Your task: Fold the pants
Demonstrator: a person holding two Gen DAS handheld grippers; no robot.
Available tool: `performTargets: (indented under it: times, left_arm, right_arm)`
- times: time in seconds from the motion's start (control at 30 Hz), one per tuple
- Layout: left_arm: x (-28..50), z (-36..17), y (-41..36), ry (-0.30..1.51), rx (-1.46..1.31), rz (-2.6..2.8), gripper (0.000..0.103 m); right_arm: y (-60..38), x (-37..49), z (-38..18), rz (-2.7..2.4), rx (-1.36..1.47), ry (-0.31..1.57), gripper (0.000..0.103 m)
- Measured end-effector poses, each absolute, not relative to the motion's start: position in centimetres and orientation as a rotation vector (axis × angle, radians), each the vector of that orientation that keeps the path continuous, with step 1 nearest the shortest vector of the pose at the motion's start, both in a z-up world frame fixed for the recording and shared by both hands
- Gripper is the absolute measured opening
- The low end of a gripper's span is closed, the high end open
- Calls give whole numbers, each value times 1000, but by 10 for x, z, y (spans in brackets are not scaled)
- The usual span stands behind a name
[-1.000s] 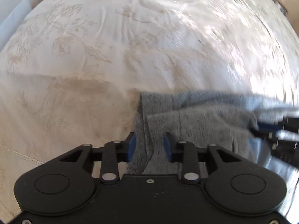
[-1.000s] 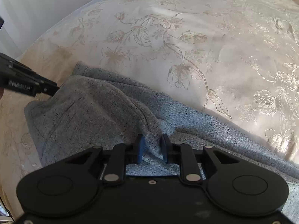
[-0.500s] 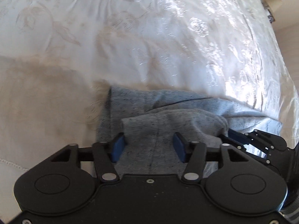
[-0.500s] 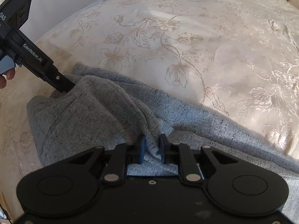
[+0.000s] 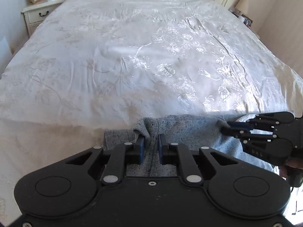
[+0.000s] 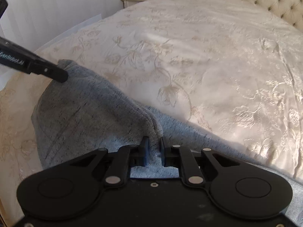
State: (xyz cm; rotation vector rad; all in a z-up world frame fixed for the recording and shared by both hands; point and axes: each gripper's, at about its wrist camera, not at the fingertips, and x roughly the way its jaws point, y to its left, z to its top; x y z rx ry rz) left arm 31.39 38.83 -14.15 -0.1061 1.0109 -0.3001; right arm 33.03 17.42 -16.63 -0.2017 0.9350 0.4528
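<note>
Fingers (image 5: pixel 141 145) on my left gripper (image 5: pixel 150 147) are closing narrow on a fold of the grey pants (image 5: pixel 189 130), which lie at the bed's (image 5: pixel 132 56) near edge. My right gripper (image 5: pixel 227 129) bites the cloth beside. From the right wrist, my right fingers (image 6: pixel 145 149) are closing on a raised ridge of pants (image 6: pixel 85 113), seemingly pinched; focus is soft.

Left gripper (image 5: pixel 151 146): matte black body, two round embossed discs on broad lobes, silver pivot pins on the linkage arms, one small centre screw, blue pads (image 5: pixel 141 148) on black fingers. Right gripper (image 6: pixel 153 148): same build, dust specks on the housing. Side of the left unit carries white lettering, partly legible. Side of the right unit shows faint embossed letters.
</note>
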Motion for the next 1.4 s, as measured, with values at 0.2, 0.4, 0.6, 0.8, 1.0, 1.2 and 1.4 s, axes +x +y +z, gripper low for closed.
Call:
performTargets:
  times: [0.2, 0.4, 0.6, 0.8, 1.0, 1.2, 1.4]
  left_arm:
    - [332, -174, 394, 1055, -165, -125, 20]
    - [359, -204, 391, 1146, -109, -56, 24]
    - [366, -211, 392, 1180, -46, -80, 29]
    - [369, -206, 389, 1206, -7, -51, 40]
    - [328, -166, 383, 1105, 156, 123, 37]
    - [291, -174, 348, 1107, 200, -2, 42]
    - [301, -217, 332, 1177, 351, 30, 42]
  right_arm:
    - [198, 364, -190, 443, -240, 935, 20]
    - [178, 356, -175, 337, -145, 921, 22]
    - [151, 344, -185, 297, -100, 1003, 23]
    - [140, 374, -220, 230, -48, 1121, 21]
    - [117, 321, -170, 243, 20, 1047, 24]
    - [120, 250, -177, 267, 57, 1147, 26]
    - [125, 196, -204, 279, 75, 1305, 26]
